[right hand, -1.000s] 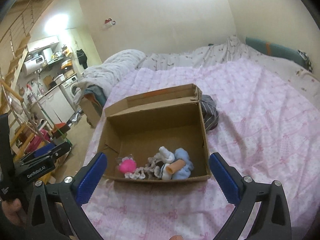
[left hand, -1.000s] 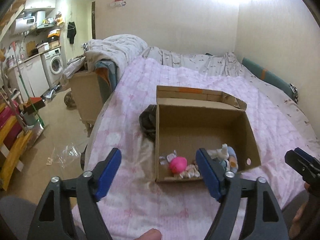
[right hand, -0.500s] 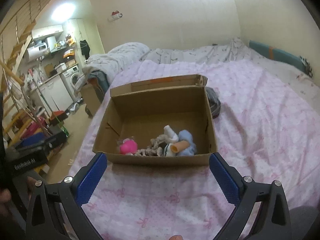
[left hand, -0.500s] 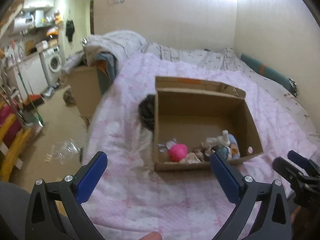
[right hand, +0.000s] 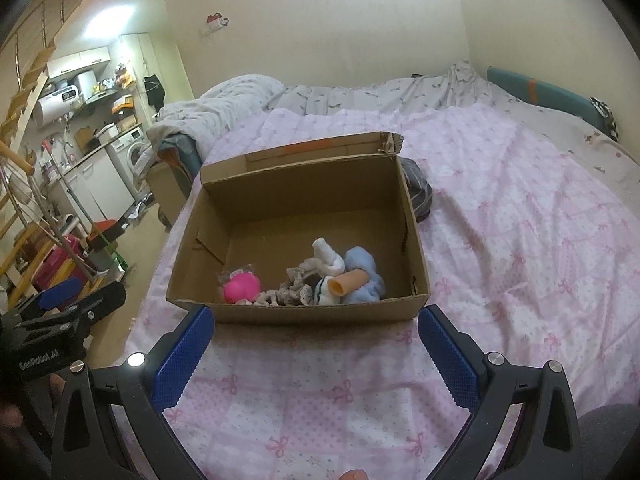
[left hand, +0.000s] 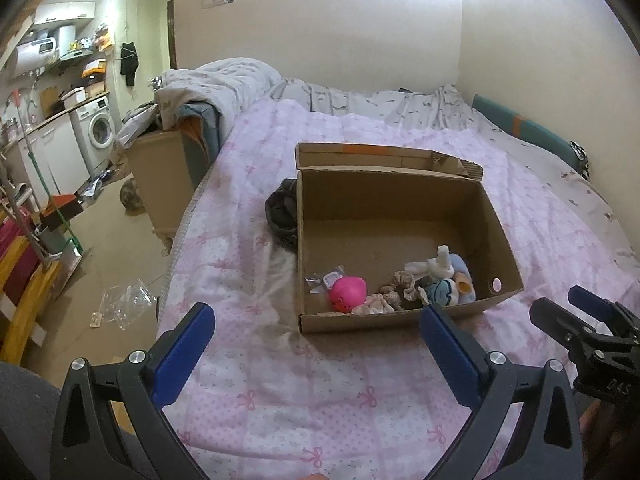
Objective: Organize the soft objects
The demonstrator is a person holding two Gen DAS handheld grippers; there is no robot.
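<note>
Above the pink quilted bed (left hand: 340, 400), we had drawn both tongs, left (left hand: 316, 344) and right (right hand: 316, 344), back released and empty; the soft toys (right hand: 320, 276) lay in the brown cardboard box (right hand: 300, 316) beyond, apparently sorted.

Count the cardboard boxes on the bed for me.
1: the open cardboard box sits mid-bed on the pink quilt, soft items along its near wall. A dark cloth bundle beside it could hide something small.
</note>
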